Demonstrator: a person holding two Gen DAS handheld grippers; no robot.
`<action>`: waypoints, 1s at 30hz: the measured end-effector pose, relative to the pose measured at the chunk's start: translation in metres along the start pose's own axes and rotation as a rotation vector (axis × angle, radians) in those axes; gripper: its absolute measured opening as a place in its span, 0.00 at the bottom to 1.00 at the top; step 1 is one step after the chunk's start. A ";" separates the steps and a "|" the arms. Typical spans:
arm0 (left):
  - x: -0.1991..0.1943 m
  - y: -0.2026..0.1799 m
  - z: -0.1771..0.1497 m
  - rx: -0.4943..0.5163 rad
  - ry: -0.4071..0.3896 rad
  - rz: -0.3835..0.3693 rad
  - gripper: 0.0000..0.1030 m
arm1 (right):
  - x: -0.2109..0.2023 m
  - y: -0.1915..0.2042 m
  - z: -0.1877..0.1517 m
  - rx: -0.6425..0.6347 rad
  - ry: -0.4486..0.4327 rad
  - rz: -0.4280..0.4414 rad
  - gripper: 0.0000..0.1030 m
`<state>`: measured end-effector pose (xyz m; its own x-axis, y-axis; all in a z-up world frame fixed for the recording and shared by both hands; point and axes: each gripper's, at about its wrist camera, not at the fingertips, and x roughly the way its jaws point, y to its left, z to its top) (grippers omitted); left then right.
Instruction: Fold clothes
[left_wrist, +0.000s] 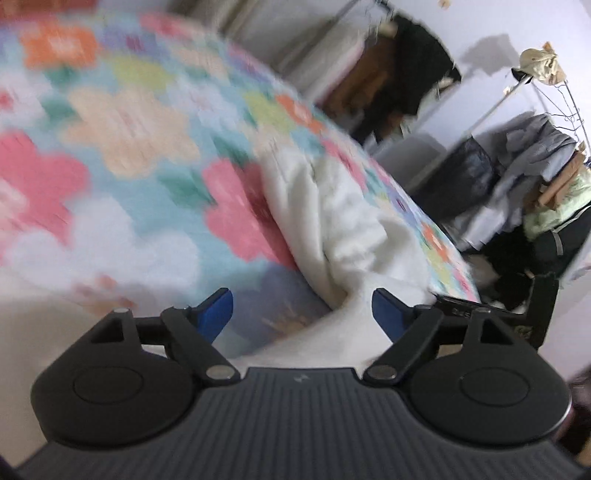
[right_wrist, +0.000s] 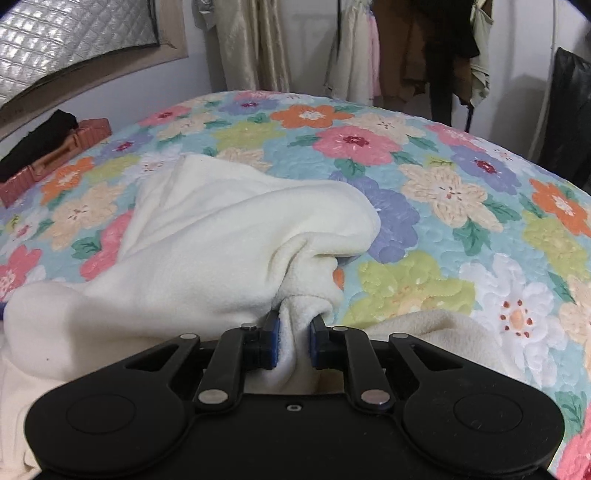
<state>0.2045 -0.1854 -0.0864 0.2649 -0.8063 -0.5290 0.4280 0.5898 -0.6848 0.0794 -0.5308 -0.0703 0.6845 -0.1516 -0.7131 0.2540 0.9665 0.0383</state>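
A cream fleece garment (right_wrist: 207, 251) lies bunched on the flowered bedspread (right_wrist: 424, 192). My right gripper (right_wrist: 294, 341) is shut on a pinched fold of the garment, which bulges up between its blue pads. In the left wrist view the same white garment (left_wrist: 332, 229) lies ahead on the blurred bedspread (left_wrist: 110, 147). My left gripper (left_wrist: 302, 314) stands wide open above it. A strip of the cloth runs between the blue fingers (left_wrist: 218, 310), but the pads do not press on it.
A brown crate-like object with a black cloth on it (right_wrist: 55, 147) sits at the bed's far left. Clothes hang on a rack (right_wrist: 406, 48) behind the bed. A cluttered clothes pile and stand (left_wrist: 535, 177) are to the right, past the bed's edge.
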 end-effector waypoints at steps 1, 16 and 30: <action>0.010 -0.002 0.000 -0.018 0.035 -0.007 0.81 | 0.000 -0.001 0.000 -0.003 -0.005 0.007 0.17; -0.110 -0.042 0.013 0.128 -0.365 0.250 0.06 | -0.034 0.031 0.033 0.100 -0.166 0.521 0.42; -0.134 0.036 -0.042 -0.091 -0.244 0.655 0.08 | 0.012 0.048 0.064 -0.041 0.015 0.294 0.56</action>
<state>0.1483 -0.0538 -0.0610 0.6344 -0.2646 -0.7263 0.0430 0.9502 -0.3086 0.1434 -0.4991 -0.0321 0.7144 0.1390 -0.6858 0.0179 0.9761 0.2165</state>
